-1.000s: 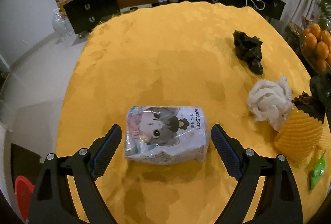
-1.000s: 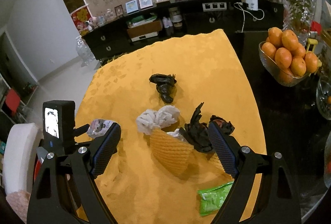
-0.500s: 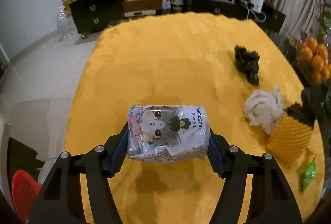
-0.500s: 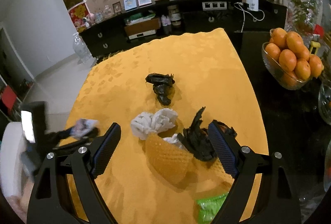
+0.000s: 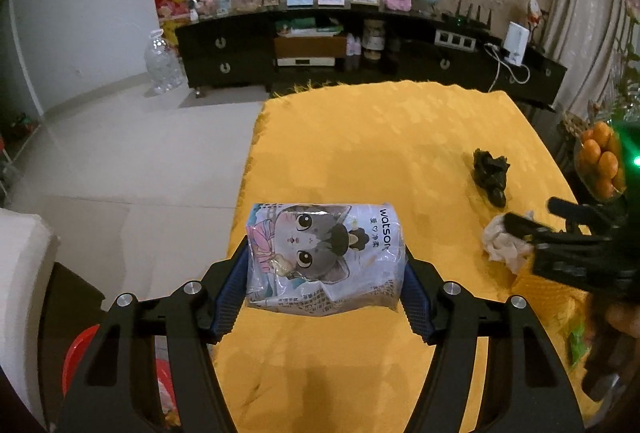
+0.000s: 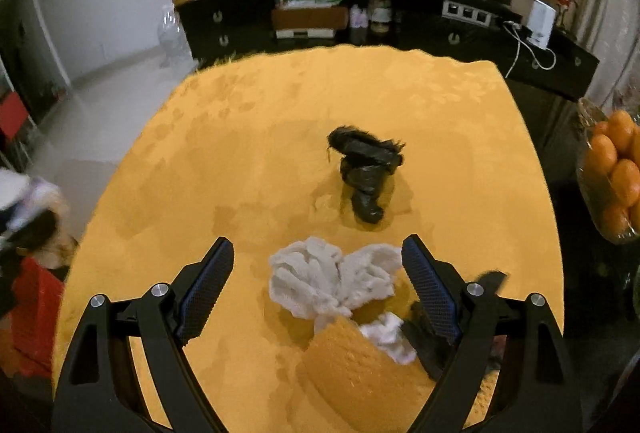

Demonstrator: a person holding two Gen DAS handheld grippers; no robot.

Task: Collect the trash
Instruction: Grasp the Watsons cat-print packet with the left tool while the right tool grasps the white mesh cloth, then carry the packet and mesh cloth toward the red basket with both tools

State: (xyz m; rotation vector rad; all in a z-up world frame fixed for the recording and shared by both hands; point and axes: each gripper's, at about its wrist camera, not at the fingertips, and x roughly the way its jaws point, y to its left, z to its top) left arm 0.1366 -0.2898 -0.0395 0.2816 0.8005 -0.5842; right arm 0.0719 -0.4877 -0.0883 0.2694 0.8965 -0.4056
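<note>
A yellow tablecloth (image 6: pixel 248 137) fills the middle of both views. At lower centre of the left wrist view, the left gripper (image 5: pixel 324 273) is clenched on a cat-printed tissue pack (image 5: pixel 324 257), lifted clear of the cloth. At lower centre of the right wrist view, the right gripper (image 6: pixel 318 285) stands released, its pads either side of a crumpled white tissue (image 6: pixel 332 281). A black wad (image 6: pixel 366 169) lies above it.
</note>
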